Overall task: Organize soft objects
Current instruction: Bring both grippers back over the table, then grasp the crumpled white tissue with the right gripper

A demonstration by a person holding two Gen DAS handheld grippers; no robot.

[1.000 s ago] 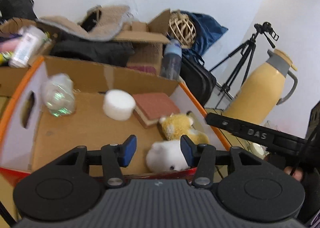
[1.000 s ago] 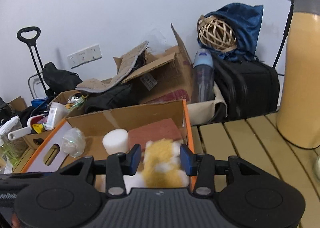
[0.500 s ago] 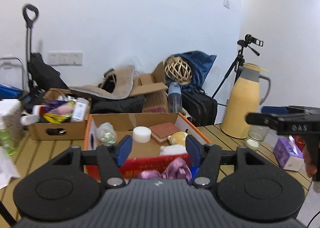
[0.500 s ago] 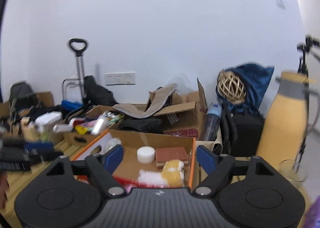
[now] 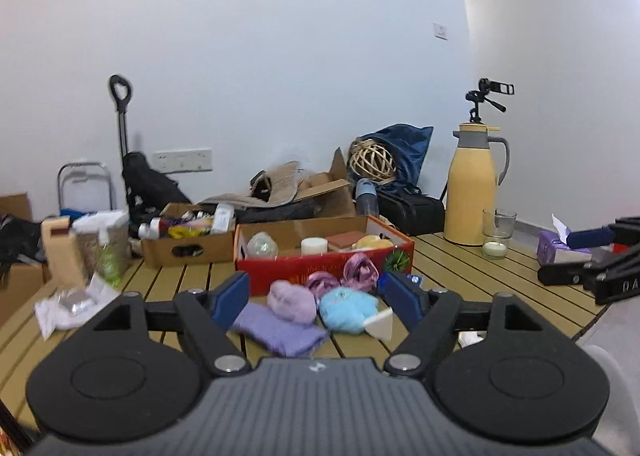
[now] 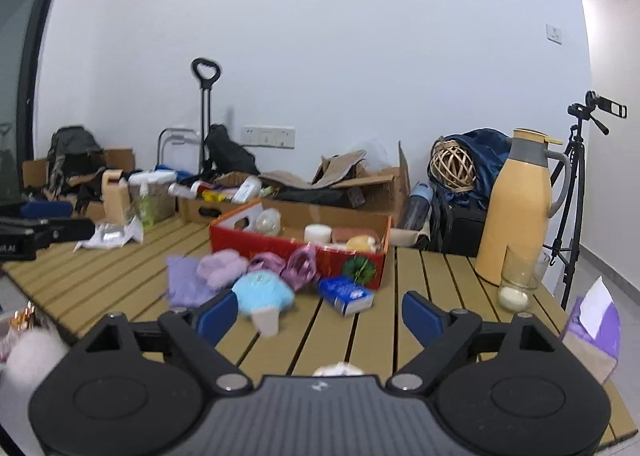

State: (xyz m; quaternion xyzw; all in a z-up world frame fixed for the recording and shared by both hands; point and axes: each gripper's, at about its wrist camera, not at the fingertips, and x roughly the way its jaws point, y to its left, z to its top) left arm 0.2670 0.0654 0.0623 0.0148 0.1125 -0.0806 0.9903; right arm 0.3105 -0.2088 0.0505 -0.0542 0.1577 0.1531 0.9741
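1. Change since the earlier frames: both of my grippers have drawn back from over the red box (image 5: 320, 266), where a second ago they hung close above the yellow plush (image 5: 372, 242) and white plush. I now view the whole table (image 5: 472, 276) from its near edge.

2. Placement of sorted items: the red box sits at the middle of the table and holds the yellow plush, a white foam puck (image 5: 314, 246), a reddish sponge block (image 5: 344, 240) and a clear crumpled bag (image 5: 262, 246). I judge these to be collected there as the tidy destination.

3. Placement of unsorted items: a loose cluster lies just near of the box. It comprises a purple knit cloth (image 5: 280, 330), a lilac fluffy piece (image 5: 290, 300), pink scrunchies (image 5: 352, 274) and a light-blue plush (image 5: 348, 308). I judge that they wait here, within easy reach, for the next pick.

4. Non-task items: a blue tissue pack (image 6: 346, 294) lies right of the cluster; a yellow thermos (image 5: 472, 191) and a glass candle (image 5: 496, 242) stand far right.

5. Left gripper (image 5: 318, 296): level, low over the near edge, aimed at the cluster. The claw is wide and empty, the lilac piece and blue plush framed between its fingers.

6. Right gripper (image 6: 318, 314): level, further right, aimed over bare slats. The claw is very wide and empty.
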